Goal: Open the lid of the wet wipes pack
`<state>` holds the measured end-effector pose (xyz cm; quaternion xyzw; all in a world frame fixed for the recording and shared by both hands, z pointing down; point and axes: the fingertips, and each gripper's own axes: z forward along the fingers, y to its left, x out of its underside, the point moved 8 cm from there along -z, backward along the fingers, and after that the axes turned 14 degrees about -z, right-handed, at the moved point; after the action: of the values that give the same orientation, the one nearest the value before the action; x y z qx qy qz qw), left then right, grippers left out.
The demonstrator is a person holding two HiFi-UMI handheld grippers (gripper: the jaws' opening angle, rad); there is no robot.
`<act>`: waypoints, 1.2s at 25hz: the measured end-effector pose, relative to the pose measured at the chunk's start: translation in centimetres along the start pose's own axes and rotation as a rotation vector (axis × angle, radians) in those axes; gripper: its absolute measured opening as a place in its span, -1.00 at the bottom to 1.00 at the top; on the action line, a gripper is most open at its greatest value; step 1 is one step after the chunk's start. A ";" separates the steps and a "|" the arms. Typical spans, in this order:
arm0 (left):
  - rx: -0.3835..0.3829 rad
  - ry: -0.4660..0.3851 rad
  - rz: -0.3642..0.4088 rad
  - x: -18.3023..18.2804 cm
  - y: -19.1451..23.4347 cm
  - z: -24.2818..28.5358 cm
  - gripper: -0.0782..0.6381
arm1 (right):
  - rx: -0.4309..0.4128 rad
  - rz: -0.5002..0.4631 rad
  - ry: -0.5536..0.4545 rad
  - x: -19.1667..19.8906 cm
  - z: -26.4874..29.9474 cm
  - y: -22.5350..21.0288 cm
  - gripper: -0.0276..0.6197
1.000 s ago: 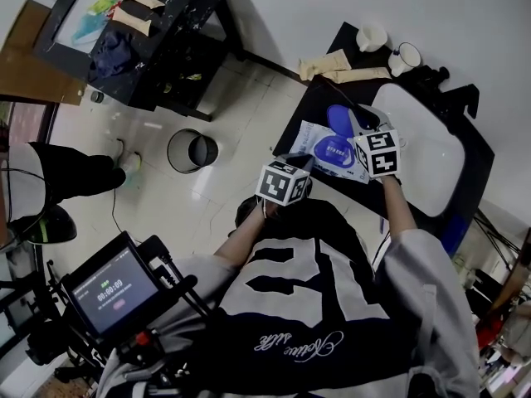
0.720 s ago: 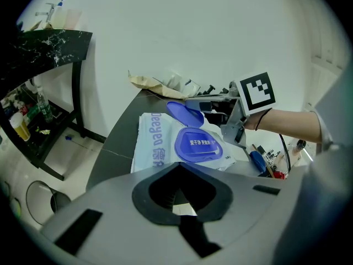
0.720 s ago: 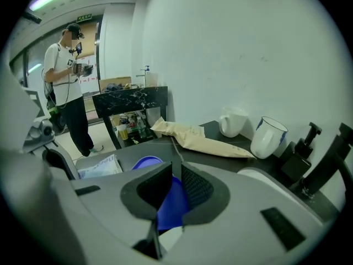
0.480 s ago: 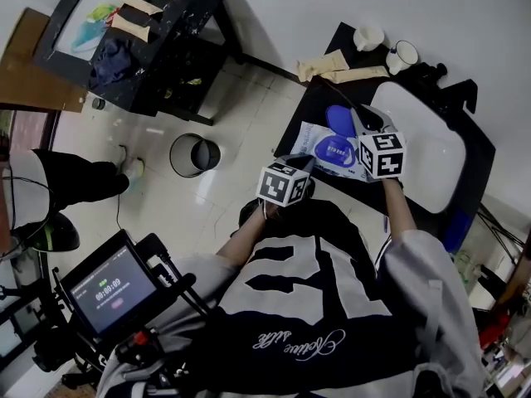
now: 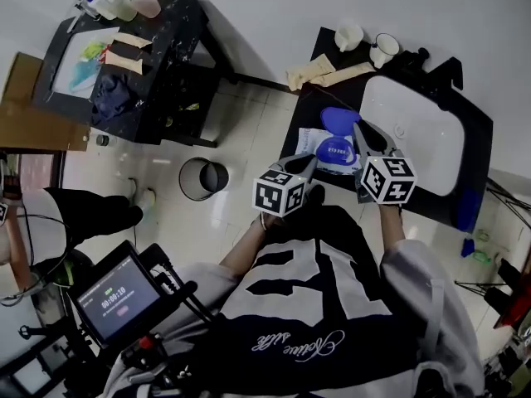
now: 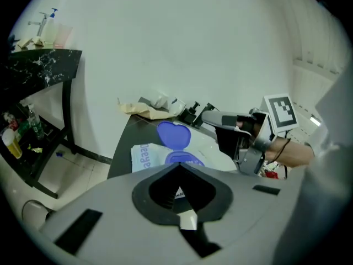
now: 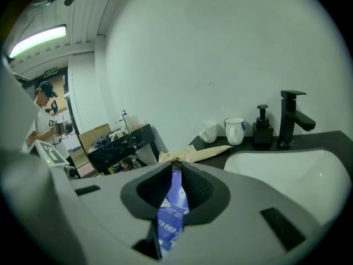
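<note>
The wet wipes pack (image 5: 318, 146) lies flat on the black counter (image 5: 305, 110), left of the sink. Its blue lid (image 5: 338, 121) is flipped open and stands free; in the left gripper view the lid (image 6: 174, 134) rises behind the white pack (image 6: 144, 156). My left gripper (image 5: 309, 162) hangs shut just before the pack's near edge, its jaw tips meeting (image 6: 177, 164). My right gripper (image 5: 359, 129) is shut beside the lid's right side, holding nothing (image 6: 205, 115). Through the slit behind its tips (image 7: 176, 162) I see the blue pack (image 7: 172, 206).
A white sink basin (image 5: 415, 135) fills the counter's right part, with a black faucet (image 7: 292, 117), a soap dispenser (image 7: 263, 128) and two cups (image 5: 348, 36) behind. A beige cloth (image 5: 323, 71) lies at the back. A bin (image 5: 203, 177) and a cluttered black table (image 5: 158, 65) stand left.
Both grippers have drawn back toward me from the pack. The right gripper has come away from the lid, which stays open. The head view has shifted.
</note>
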<state>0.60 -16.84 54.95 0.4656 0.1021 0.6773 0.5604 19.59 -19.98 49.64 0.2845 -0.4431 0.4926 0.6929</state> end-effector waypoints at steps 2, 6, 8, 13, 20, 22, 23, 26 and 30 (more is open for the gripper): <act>0.030 -0.031 -0.004 -1.2 -0.7 -1.4 -0.79 | 0.027 0.046 -0.028 -0.5 -1.5 1.1 -0.75; 0.098 -0.113 -0.048 -3.4 -2.1 -4.4 -0.79 | 0.055 0.075 -0.060 -1.5 -4.0 3.8 -0.75; 0.138 -0.136 -0.056 -4.4 -2.9 -5.8 -0.79 | 0.081 0.078 -0.069 -1.9 -5.2 5.3 -0.76; 0.212 -0.137 -0.025 -4.7 -4.6 -8.1 -0.79 | 0.151 0.101 -0.095 -1.8 -8.1 8.3 -0.91; 0.281 -0.057 0.030 -2.8 -5.1 -8.9 -0.79 | 0.216 0.150 -0.084 -0.1 -10.7 11.6 -0.91; 0.292 -0.036 0.040 -2.1 -5.2 -9.1 -0.79 | 0.234 0.163 -0.072 0.5 -11.5 12.3 -0.91; 0.297 -0.028 0.046 -1.5 -5.6 -9.5 -0.79 | 0.243 0.167 -0.070 0.9 -12.3 12.7 -0.91; 0.314 -0.011 0.061 0.1 -6.6 -10.3 -0.79 | 0.269 0.175 -0.072 1.7 -14.3 13.6 -0.91; 0.317 -0.010 0.068 0.4 -7.1 -10.5 -0.79 | 0.267 0.184 -0.065 2.3 -14.7 13.6 -0.91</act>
<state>-2.47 -9.97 44.76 0.5550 0.1892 0.6689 0.4570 12.02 -2.02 44.56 0.3477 -0.4201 0.5991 0.5862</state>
